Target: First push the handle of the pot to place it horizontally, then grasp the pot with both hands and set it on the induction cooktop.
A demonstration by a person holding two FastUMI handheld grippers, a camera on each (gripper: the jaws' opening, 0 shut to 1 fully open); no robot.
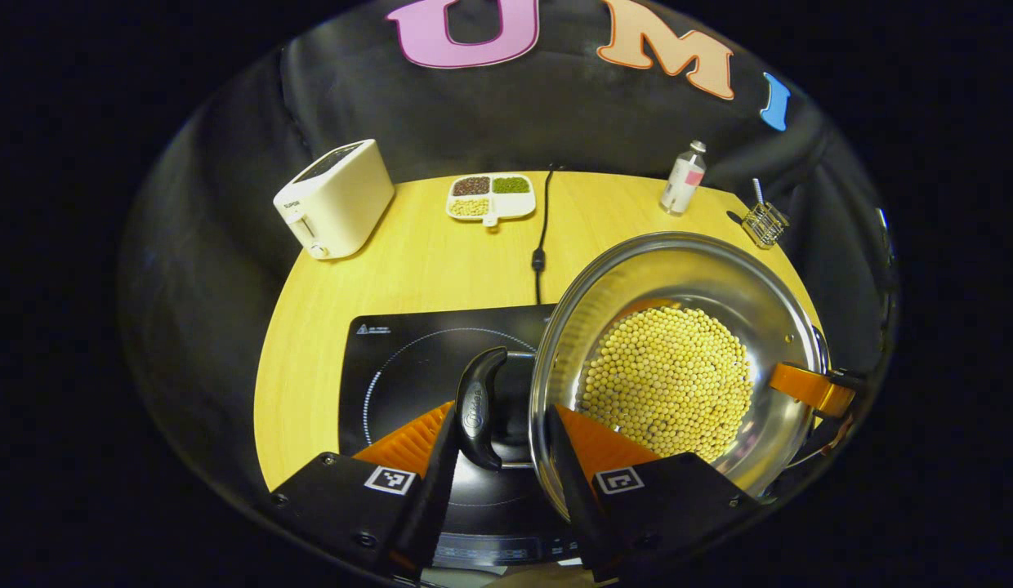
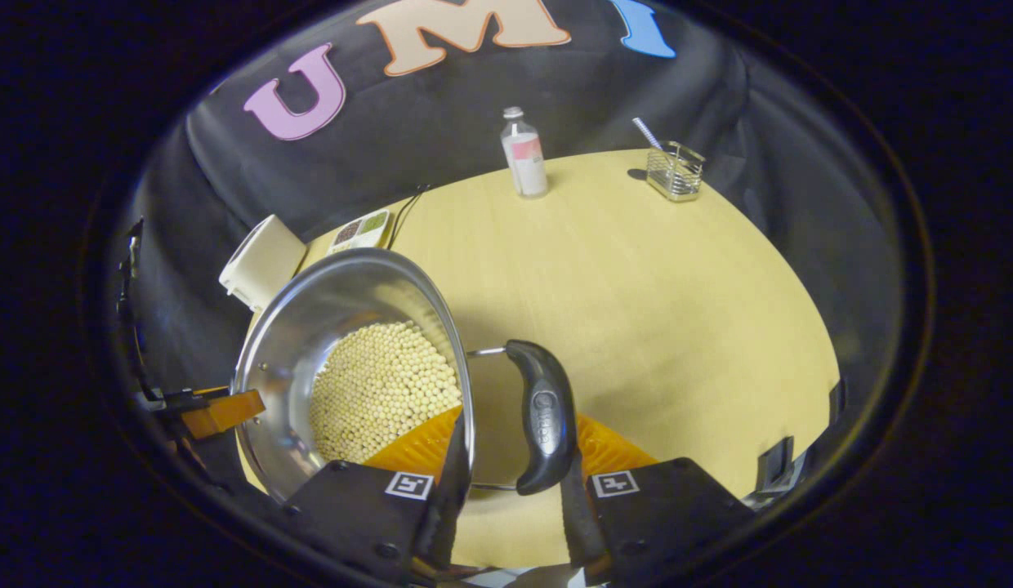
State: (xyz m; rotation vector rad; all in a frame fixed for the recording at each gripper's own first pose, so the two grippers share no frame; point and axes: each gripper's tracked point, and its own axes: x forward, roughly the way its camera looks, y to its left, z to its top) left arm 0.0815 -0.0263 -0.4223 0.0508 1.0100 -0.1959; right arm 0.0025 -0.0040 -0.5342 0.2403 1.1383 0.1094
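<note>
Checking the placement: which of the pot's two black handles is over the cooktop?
The black handle between the left gripper's fingers, above the black induction cooktop.

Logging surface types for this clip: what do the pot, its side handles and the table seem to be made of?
Pot: polished metal, likely stainless steel, since its wall mirrors the beans. Side handles: black moulded plastic by the look, on thin wire brackets. Table: pale wood or laminate; faint grain shows.

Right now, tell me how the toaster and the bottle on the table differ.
The toaster is a wide cream box at the table's left end; the bottle is slim, upright, with a pink label, farther right. The toaster looks bulkier than the bottle. Both stand on the wooden table near the back edge.
</note>
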